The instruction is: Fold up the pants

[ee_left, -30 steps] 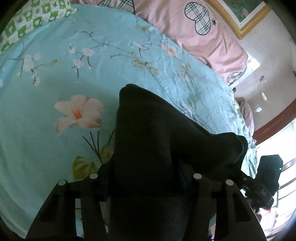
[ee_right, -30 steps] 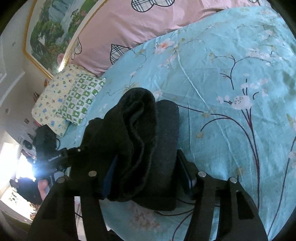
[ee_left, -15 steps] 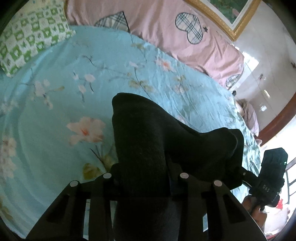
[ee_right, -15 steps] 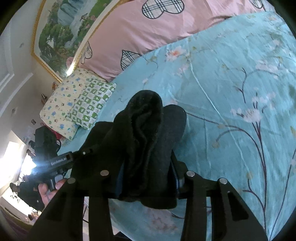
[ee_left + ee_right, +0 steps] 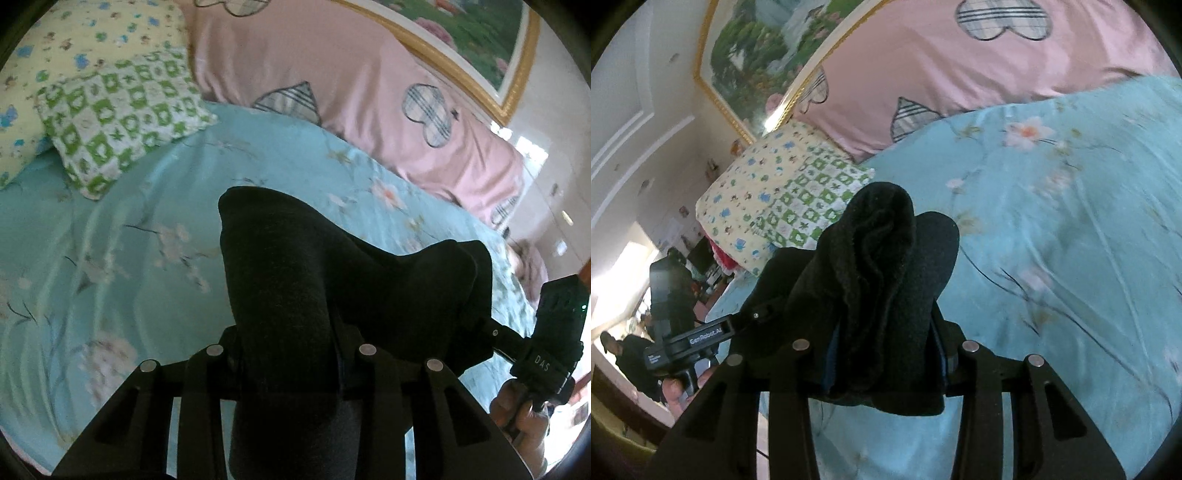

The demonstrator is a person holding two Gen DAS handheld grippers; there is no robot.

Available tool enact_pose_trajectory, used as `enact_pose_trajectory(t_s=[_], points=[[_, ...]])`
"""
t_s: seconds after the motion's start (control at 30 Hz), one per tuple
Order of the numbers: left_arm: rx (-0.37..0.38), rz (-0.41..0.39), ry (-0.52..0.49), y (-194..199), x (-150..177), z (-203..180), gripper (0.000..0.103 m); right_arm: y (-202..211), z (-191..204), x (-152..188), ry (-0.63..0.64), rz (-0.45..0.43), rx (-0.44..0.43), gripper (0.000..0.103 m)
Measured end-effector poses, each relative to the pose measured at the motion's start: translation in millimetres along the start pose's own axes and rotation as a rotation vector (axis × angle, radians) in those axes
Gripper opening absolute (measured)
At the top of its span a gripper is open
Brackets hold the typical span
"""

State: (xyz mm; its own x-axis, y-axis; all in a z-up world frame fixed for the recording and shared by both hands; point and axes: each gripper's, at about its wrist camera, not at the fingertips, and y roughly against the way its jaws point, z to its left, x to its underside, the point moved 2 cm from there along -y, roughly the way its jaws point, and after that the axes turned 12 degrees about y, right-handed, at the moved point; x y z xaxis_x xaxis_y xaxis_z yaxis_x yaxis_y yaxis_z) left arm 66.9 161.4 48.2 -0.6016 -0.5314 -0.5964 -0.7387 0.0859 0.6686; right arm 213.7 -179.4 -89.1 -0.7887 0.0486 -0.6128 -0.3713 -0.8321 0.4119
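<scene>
The black pants [image 5: 295,280] hang bunched between both grippers, lifted above the blue floral bedsheet [image 5: 110,229]. My left gripper [image 5: 288,354] is shut on one thick fold of the pants. My right gripper [image 5: 886,350] is shut on the other bunched end [image 5: 882,258]. The cloth stretches from one gripper to the other. The right gripper's body shows in the left wrist view [image 5: 546,339], and the left gripper's body shows in the right wrist view [image 5: 683,339]. The fingertips are hidden by the cloth.
A green checked pillow [image 5: 122,110] and a yellow patterned pillow [image 5: 55,55] lie at the bed's head. A pink quilt with plaid hearts [image 5: 351,92] runs along the wall under a gold-framed picture [image 5: 768,48]. A person stands in the room beyond the bed's edge [image 5: 624,358].
Both grippers have tilted upward with the pants, so the pillows, pink quilt and picture have come into view. Both grips stay unchanged.
</scene>
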Motion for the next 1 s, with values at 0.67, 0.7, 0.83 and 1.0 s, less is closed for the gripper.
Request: enact_pose_trajectory(t_s=[0.67,0.7,0.83,1.0], points=[[-0.145,-0.079,0.031,-55.0,-67.0,40.5,0.033,-124.2,-7.6,-63.3,0.116,0.050,-0.066,0.042],[-0.149,-0.073,0.032,-58.7,-66.6,42.6,0.033,-127.1,-8.9,-63.5,0.122,0.055,-0.064,0.042],[-0.160,-0.051,0.029,-71.4,-60.1,49.3,0.035,-140.4,-15.8,-59.0,0.136,0.093,-0.051,0.044],[-0.199,-0.062,-0.002,-74.0,-54.4,54.0,0.053,-144.5,-28.9,-48.8,0.147,0.115,0.013,0.055]])
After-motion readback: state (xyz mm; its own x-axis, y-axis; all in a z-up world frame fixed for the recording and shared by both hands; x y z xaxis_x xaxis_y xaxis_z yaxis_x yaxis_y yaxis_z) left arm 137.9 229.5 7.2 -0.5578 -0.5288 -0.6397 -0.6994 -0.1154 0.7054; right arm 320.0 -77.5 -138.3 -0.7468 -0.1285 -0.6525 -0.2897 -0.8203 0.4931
